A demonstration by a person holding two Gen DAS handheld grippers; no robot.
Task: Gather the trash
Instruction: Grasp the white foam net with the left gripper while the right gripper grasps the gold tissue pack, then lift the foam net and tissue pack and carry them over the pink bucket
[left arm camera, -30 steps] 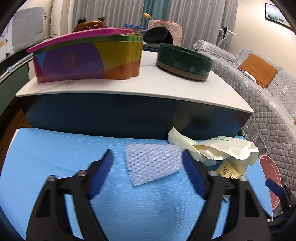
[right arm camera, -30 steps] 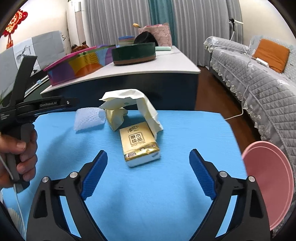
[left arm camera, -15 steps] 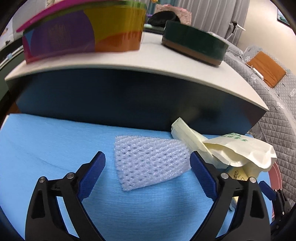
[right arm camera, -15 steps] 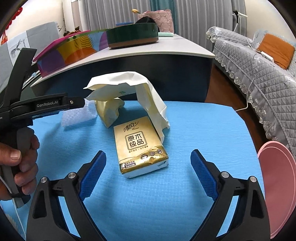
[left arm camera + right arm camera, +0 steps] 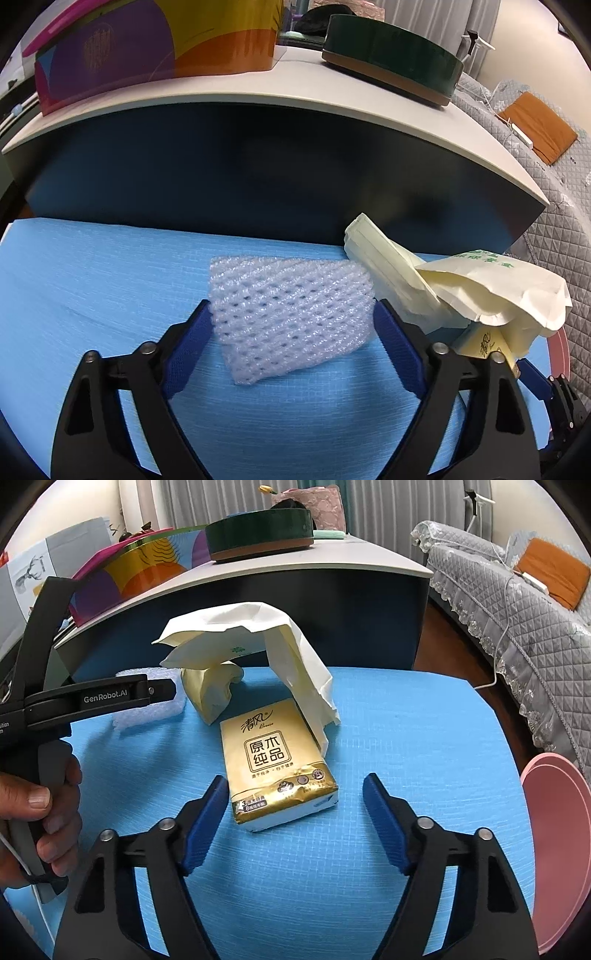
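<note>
A white foam net sleeve (image 5: pixel 295 288) lies on the blue mat (image 5: pixel 92 277). My left gripper (image 5: pixel 291 308) straddles it with the jaws closing, the blue pads at the foam's two edges, and the foam looks unsquashed. To its right sits a crumpled cream paper bag (image 5: pixel 491 288). In the right wrist view a gold tissue pack (image 5: pixel 277 760) lies in front of that bag (image 5: pixel 240 635). My right gripper (image 5: pixel 295 780) is closing around the pack: the left pad is at its corner and the right pad stands clear of it.
A dark-sided table with a white top (image 5: pixel 295 88) rises just behind the mat and carries a colourful box (image 5: pixel 147 48) and a green round tin (image 5: pixel 391 62). A pink round bin (image 5: pixel 554 830) stands off the mat's right edge. A grey sofa (image 5: pixel 517 627) is at the right. A hand (image 5: pixel 37 805) holds the left gripper.
Both grippers came down and forward over their items. The left jaws now flank the foam net. The right jaws have narrowed around the tissue pack.
</note>
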